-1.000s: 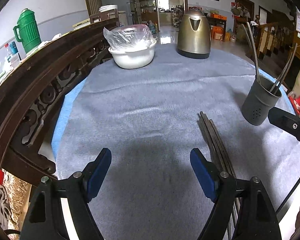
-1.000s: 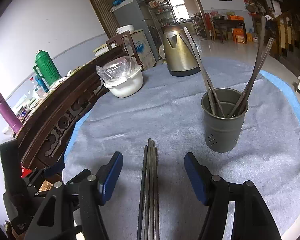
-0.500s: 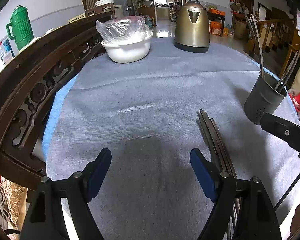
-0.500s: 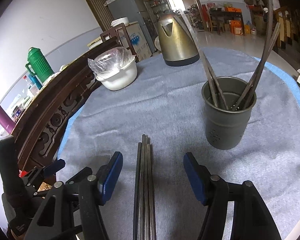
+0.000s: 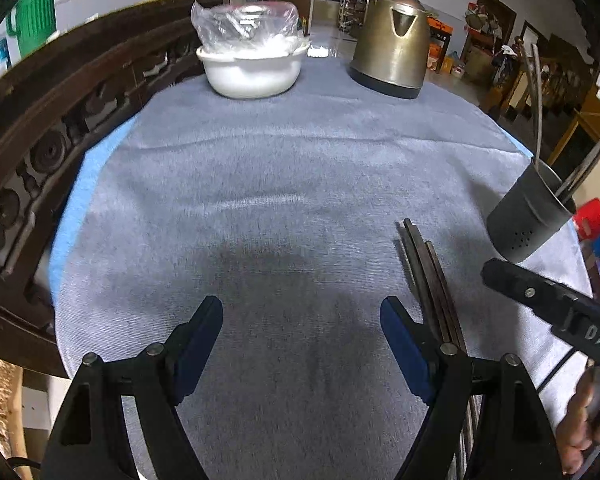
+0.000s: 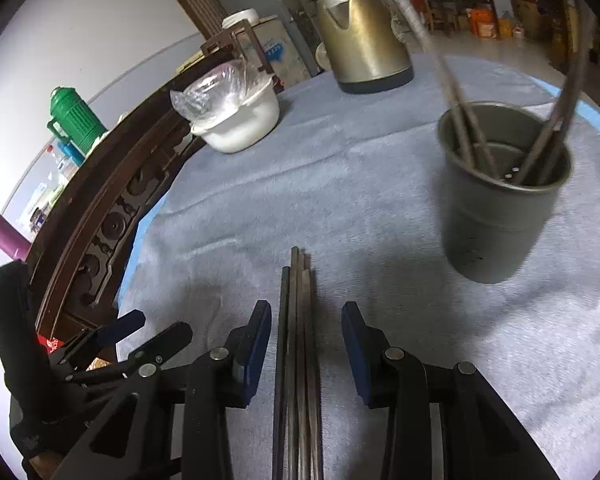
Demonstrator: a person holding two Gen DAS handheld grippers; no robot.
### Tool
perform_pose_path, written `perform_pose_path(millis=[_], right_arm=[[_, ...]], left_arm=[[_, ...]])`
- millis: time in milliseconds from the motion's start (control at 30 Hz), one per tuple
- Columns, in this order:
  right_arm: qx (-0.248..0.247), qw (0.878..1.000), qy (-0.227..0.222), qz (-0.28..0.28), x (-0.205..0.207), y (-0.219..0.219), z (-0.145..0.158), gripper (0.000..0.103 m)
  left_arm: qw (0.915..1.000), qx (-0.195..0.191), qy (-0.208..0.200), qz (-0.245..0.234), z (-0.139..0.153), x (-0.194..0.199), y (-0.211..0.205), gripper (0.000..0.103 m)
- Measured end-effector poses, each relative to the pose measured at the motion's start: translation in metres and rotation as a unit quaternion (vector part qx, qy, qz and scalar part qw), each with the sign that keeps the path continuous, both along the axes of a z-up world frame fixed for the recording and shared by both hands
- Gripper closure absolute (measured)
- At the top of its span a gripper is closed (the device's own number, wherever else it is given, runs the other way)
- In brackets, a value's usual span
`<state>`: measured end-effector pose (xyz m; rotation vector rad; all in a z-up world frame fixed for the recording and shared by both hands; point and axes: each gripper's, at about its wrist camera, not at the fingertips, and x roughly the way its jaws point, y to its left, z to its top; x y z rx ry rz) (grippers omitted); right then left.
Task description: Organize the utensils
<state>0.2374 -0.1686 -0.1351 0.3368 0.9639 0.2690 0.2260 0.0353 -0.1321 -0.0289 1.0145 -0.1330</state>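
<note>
A bundle of dark metal chopsticks lies flat on the grey cloth, also seen in the left wrist view. My right gripper is open, low over the cloth, its blue pads on either side of the bundle without touching it. A grey perforated utensil holder stands upright to the right with several chopsticks leaning in it; it also shows in the left wrist view. My left gripper is open and empty above the cloth, left of the bundle.
A brass-coloured kettle and a white bowl covered with plastic stand at the far side of the round table. A carved dark wooden chair back curves along the left edge. A green thermos stands beyond it.
My right gripper has moved forward and down over the chopsticks and its jaws have narrowed around the bundle. My left gripper has tilted and edged forward, still open.
</note>
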Motion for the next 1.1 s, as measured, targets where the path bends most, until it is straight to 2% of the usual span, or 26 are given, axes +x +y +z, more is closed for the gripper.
perform_pose_path(millis=[100, 333, 433, 533, 867, 1100], right_arm=[[0.000, 1.000, 0.011, 0.005, 0.007, 0.005, -0.008, 0.065], [-0.025, 0.998, 0.052, 0.022, 0.015, 0.019, -0.035, 0.076], [-0.056, 0.997, 0.043, 0.027, 0.013, 0.023, -0.035, 0.082], [-0.082, 0.996, 0.038, 0.022, 0.010, 0.020, -0.035, 0.082], [-0.052, 0.997, 0.050, -0.030, 0.012, -0.022, -0.031, 0.082], [-0.035, 0.997, 0.047, -0.041, 0.010, -0.035, -0.031, 0.082]], left_arm=[[0.9999, -0.006, 0.008, 0.003, -0.003, 0.004, 0.005, 0.022], [0.9998, -0.014, 0.015, -0.003, -0.006, 0.007, 0.008, 0.022], [0.9997, -0.014, 0.015, -0.011, -0.005, 0.007, 0.004, 0.022], [0.9994, -0.014, 0.016, -0.027, -0.005, 0.007, -0.006, 0.022], [0.9963, -0.021, 0.043, -0.072, -0.015, 0.027, -0.037, 0.022], [0.9940, -0.013, 0.066, -0.087, -0.029, 0.041, -0.052, 0.022]])
